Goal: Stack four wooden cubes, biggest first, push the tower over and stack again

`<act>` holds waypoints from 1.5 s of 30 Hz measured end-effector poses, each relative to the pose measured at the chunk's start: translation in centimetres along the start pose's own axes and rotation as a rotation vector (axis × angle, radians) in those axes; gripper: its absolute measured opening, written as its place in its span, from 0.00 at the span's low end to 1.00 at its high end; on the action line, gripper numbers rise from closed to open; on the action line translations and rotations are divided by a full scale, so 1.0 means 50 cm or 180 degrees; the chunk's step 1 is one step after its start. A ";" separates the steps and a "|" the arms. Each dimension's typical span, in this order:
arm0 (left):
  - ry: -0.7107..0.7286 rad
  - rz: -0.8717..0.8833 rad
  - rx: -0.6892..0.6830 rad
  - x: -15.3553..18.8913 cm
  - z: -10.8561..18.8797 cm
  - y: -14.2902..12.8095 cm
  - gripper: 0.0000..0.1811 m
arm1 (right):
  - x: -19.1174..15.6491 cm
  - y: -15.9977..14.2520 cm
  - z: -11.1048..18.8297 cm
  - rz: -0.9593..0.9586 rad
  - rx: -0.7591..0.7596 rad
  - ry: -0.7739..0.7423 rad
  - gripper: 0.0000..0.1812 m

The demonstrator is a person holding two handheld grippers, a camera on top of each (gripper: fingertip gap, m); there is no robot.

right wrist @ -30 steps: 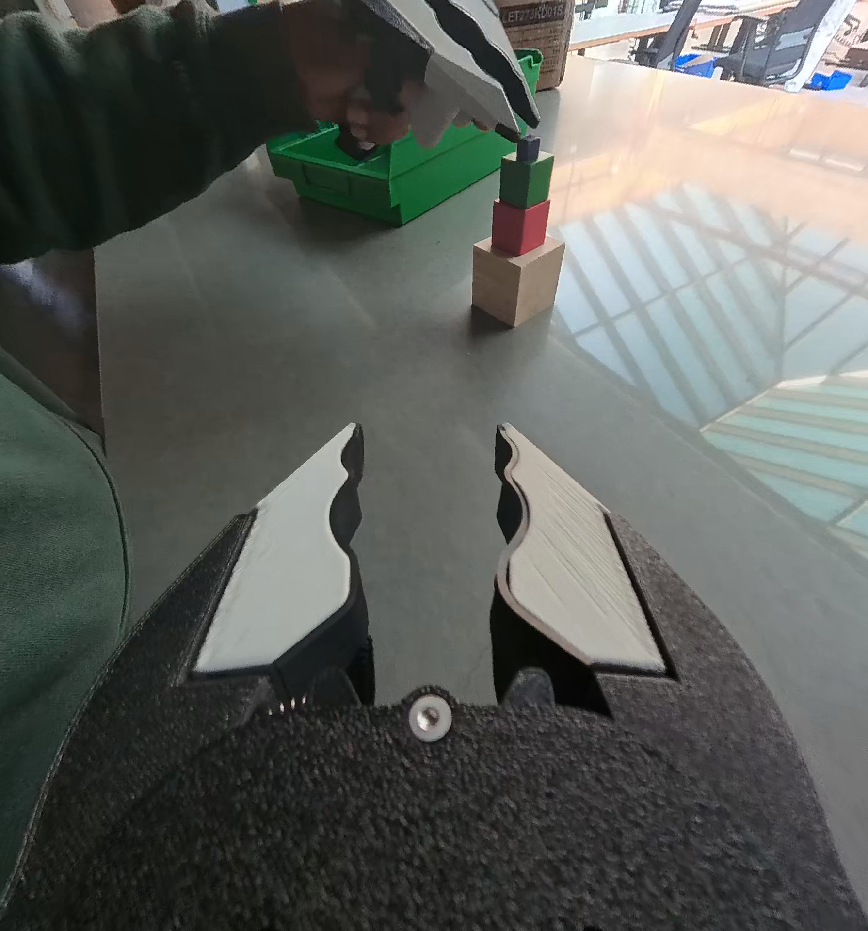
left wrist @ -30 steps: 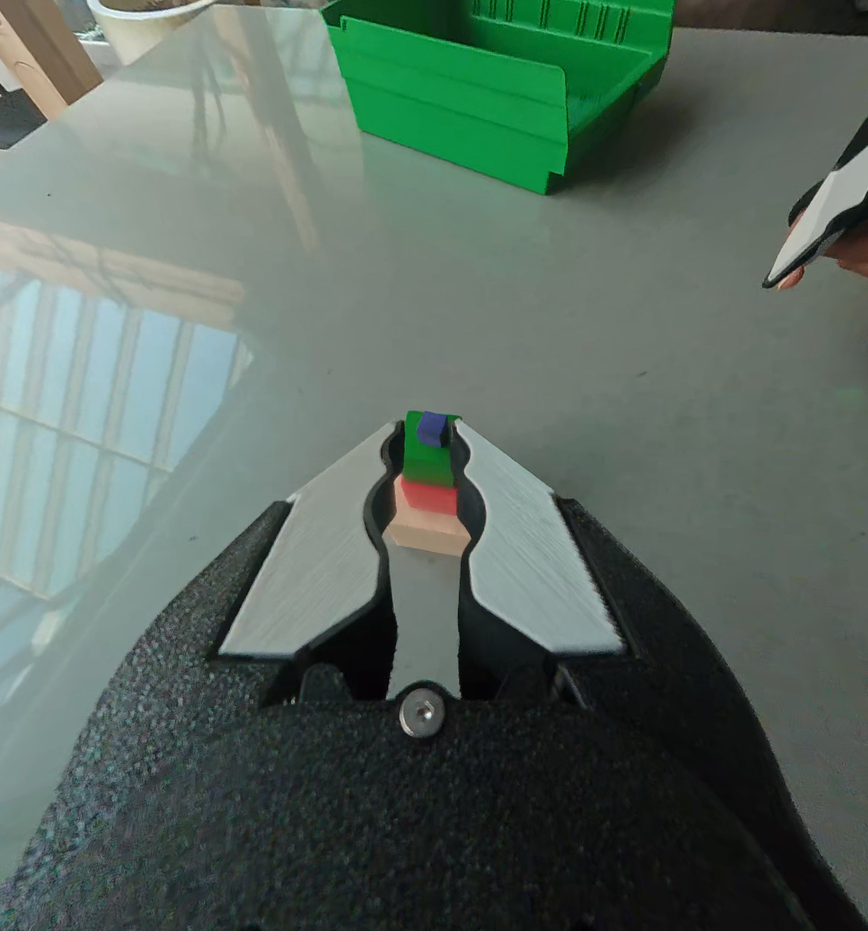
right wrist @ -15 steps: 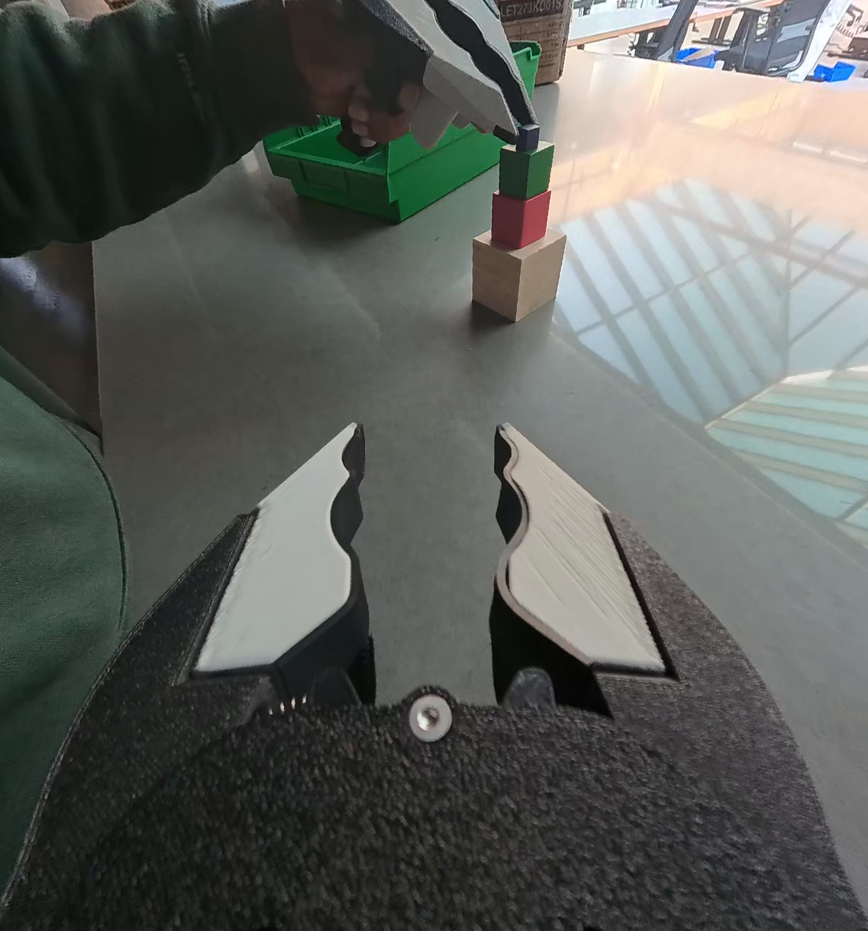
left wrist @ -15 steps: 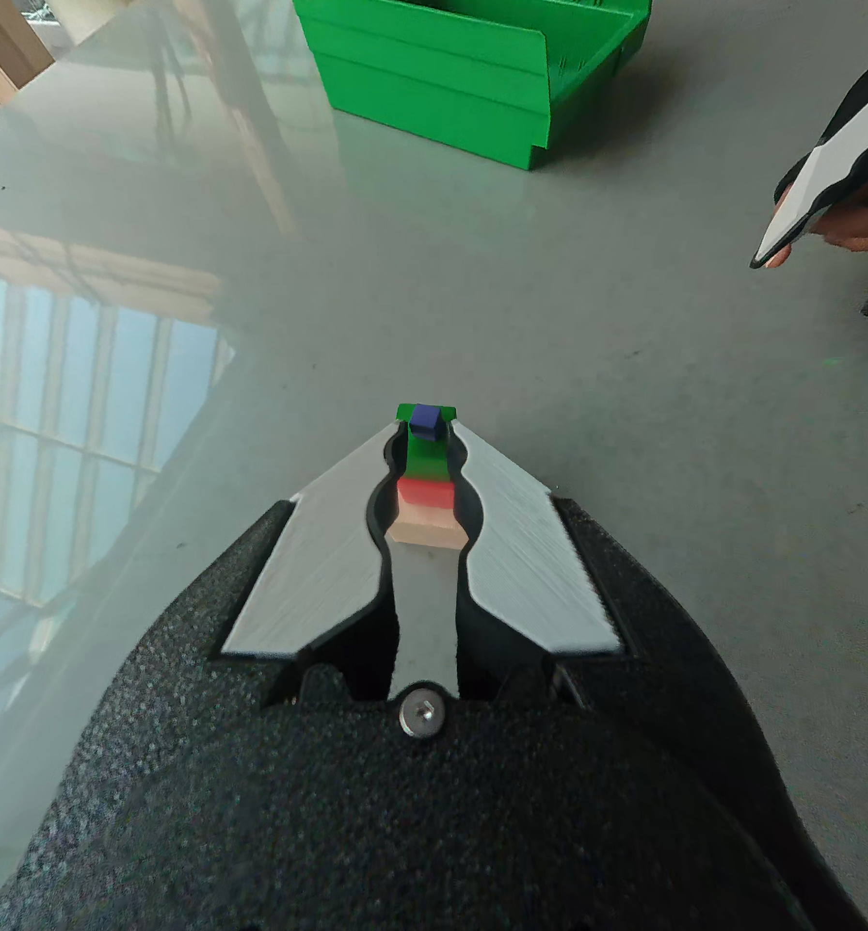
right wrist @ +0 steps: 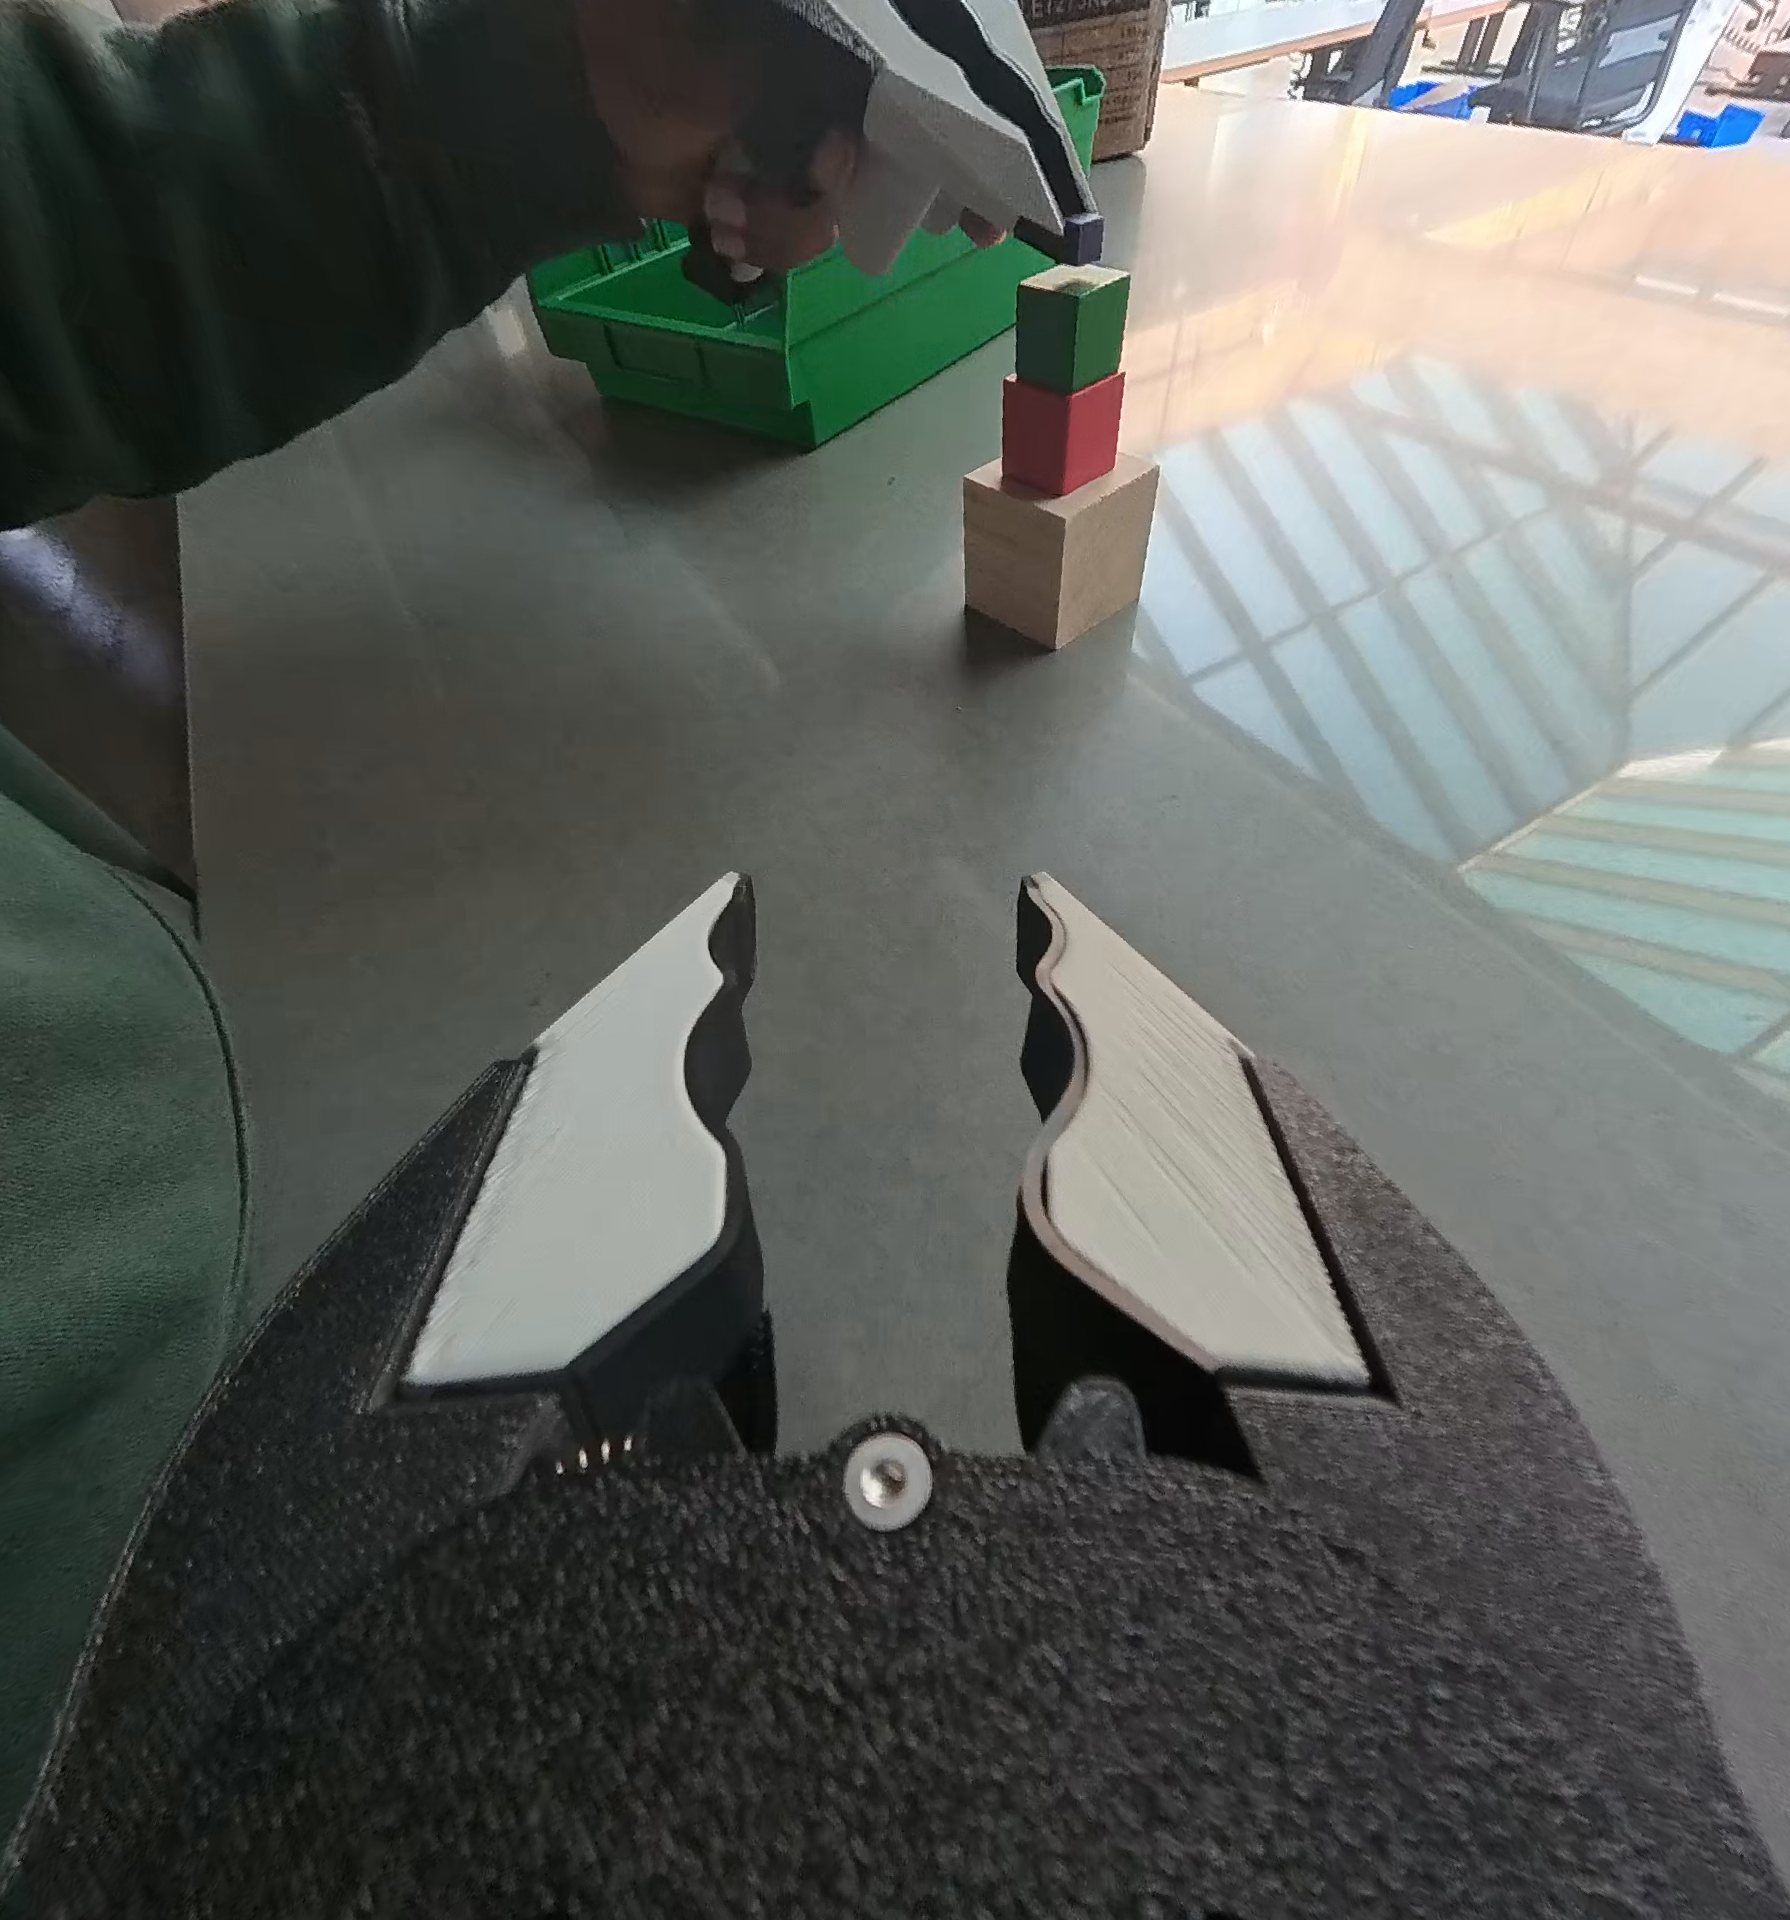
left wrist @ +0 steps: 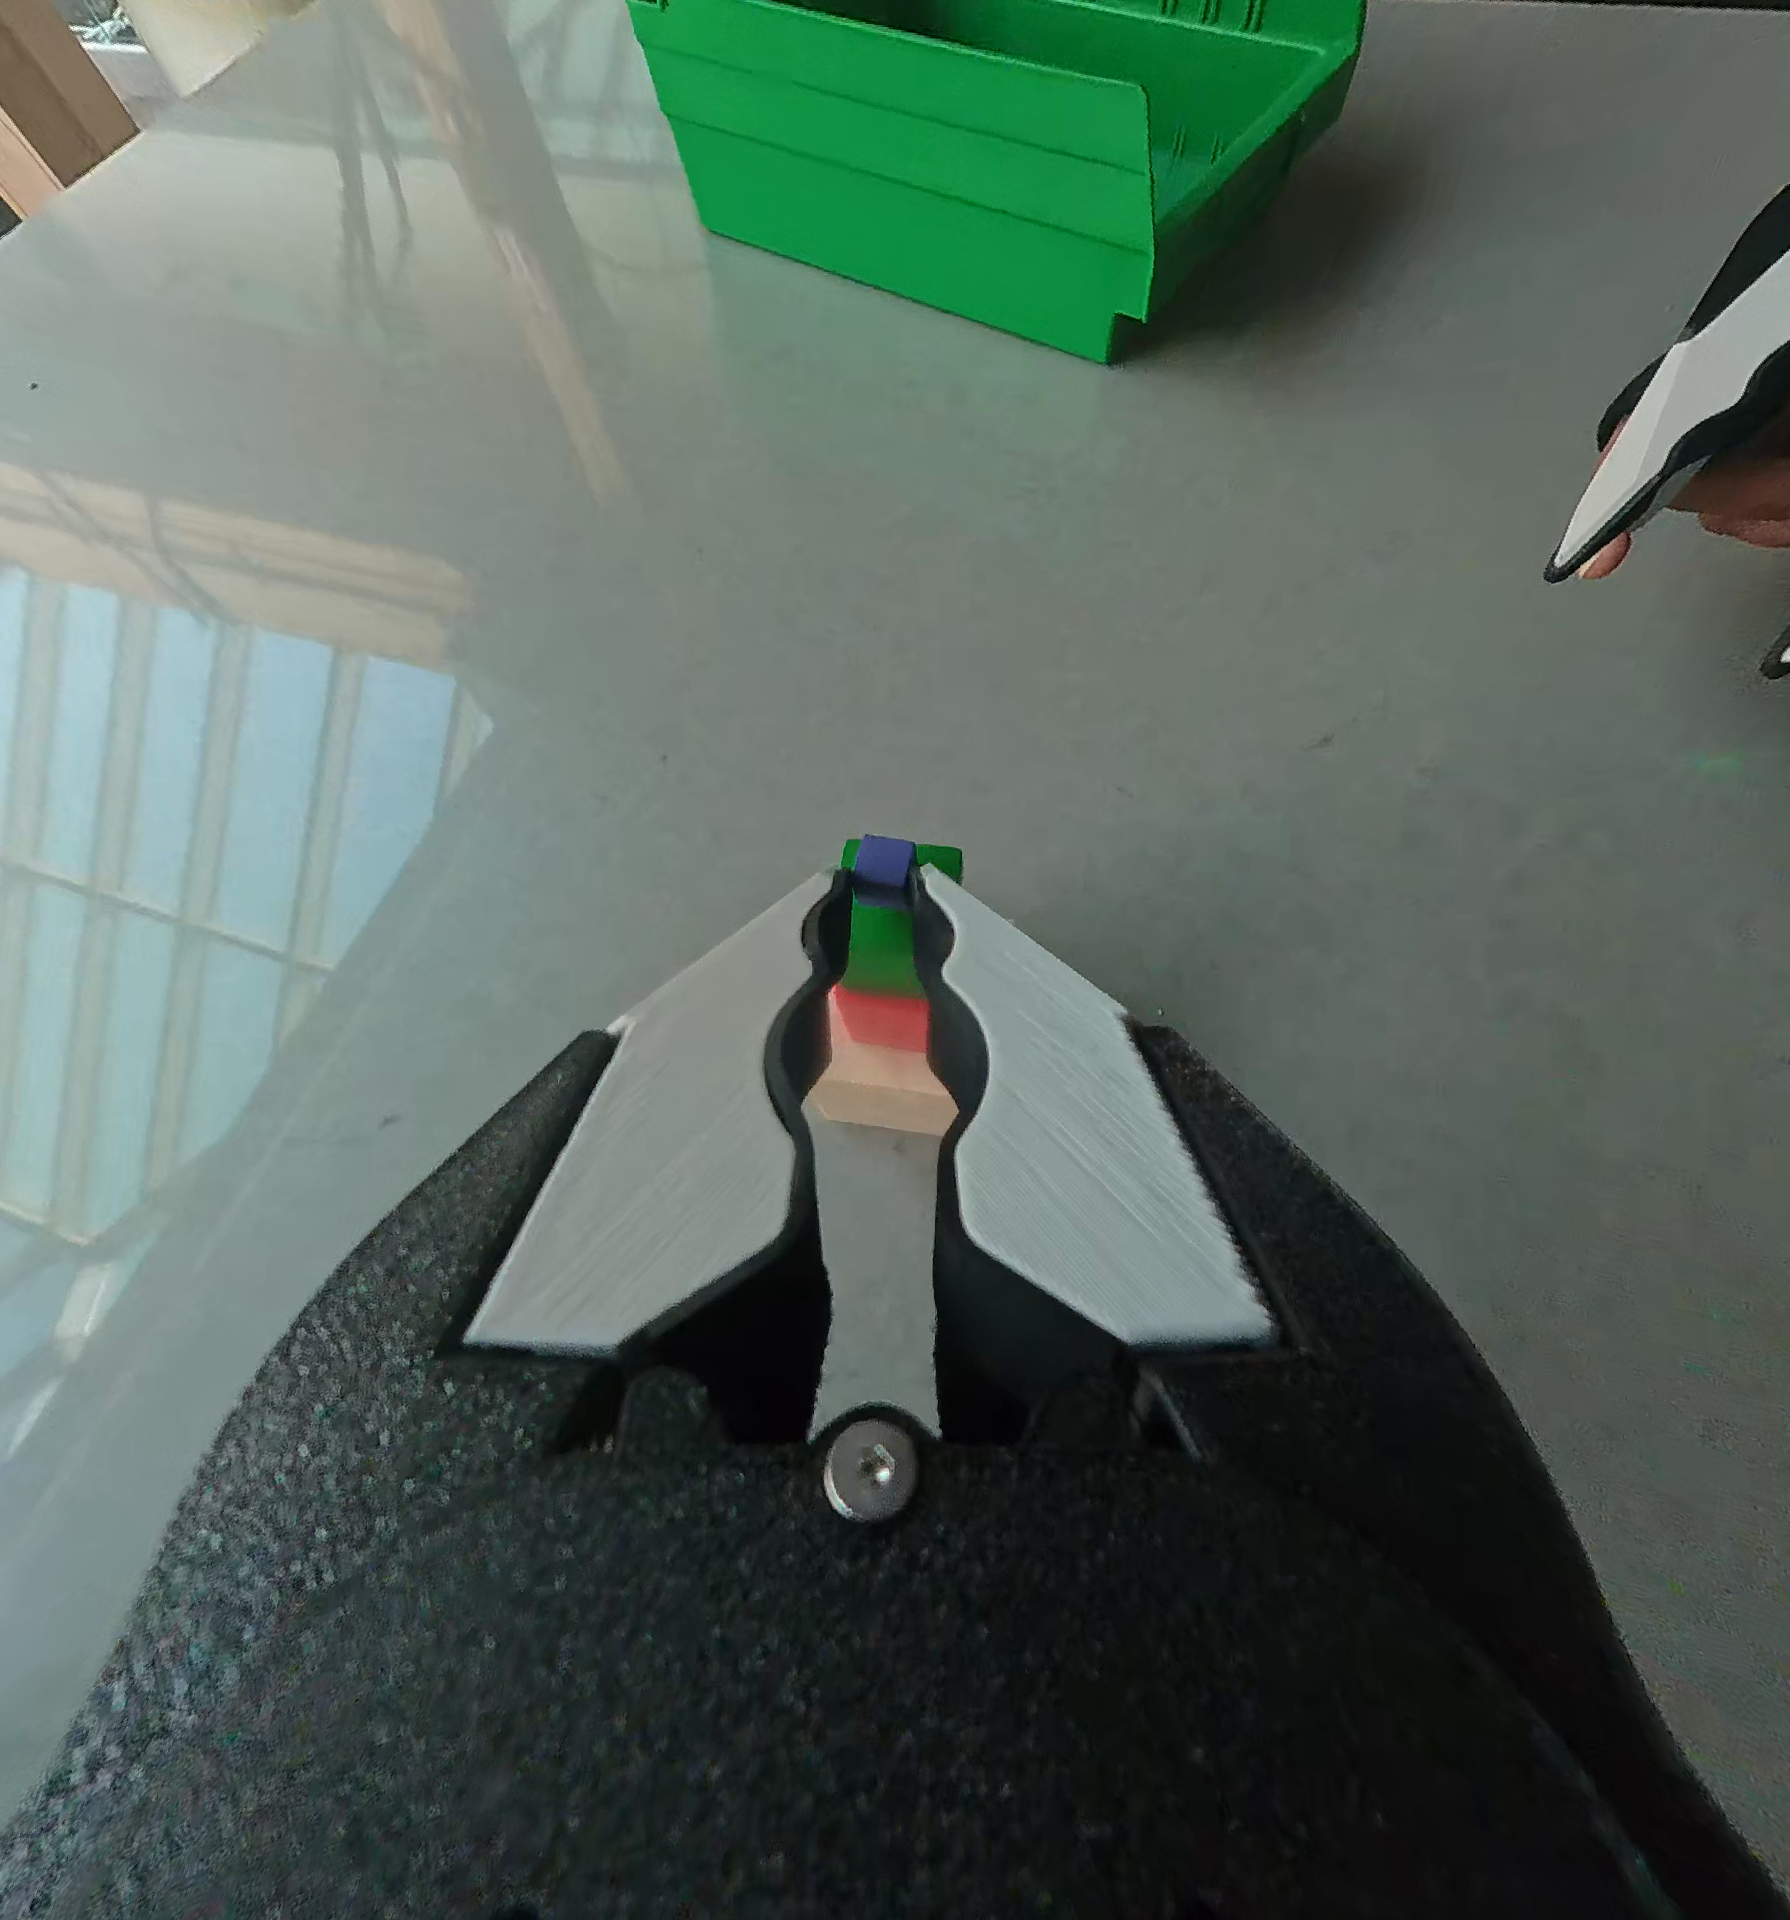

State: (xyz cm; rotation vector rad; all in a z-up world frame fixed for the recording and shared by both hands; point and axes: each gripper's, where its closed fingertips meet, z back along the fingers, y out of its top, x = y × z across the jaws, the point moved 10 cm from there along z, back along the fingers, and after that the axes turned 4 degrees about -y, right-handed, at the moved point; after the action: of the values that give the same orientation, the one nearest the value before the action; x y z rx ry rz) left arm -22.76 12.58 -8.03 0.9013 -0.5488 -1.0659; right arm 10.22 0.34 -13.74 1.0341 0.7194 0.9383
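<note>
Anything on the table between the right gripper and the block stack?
No. In the right wrist view, only bare grey table lies between the open right gripper and the wooden block at the stack's base.

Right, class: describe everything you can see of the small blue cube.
The small blue cube is dark blue, matte and much the smallest block. The left gripper pinches it at its very fingertips, jaws shut on its sides. It is level and hangs just above the green cube, a clear gap between them. Nothing but the fingertips touches it.
</note>
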 end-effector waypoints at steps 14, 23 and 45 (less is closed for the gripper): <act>0.0102 0.0129 -0.0001 0.009 -0.004 0.000 0.06 | -0.001 -0.004 -0.004 -0.0009 -0.0019 0.0010 0.28; 0.0116 0.0136 -0.0036 0.011 -0.006 -0.001 0.06 | -0.002 -0.006 -0.006 -0.0015 -0.0033 0.0027 0.28; 0.0097 0.0101 -0.0064 0.011 -0.006 -0.001 0.08 | -0.001 -0.007 -0.010 -0.0036 -0.0034 0.0053 0.28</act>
State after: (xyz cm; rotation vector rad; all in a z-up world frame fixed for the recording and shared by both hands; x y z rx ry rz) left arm -22.31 12.18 -8.24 0.8872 -0.5247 -1.0259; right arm 9.89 0.41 -14.22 1.0131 0.7325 0.9410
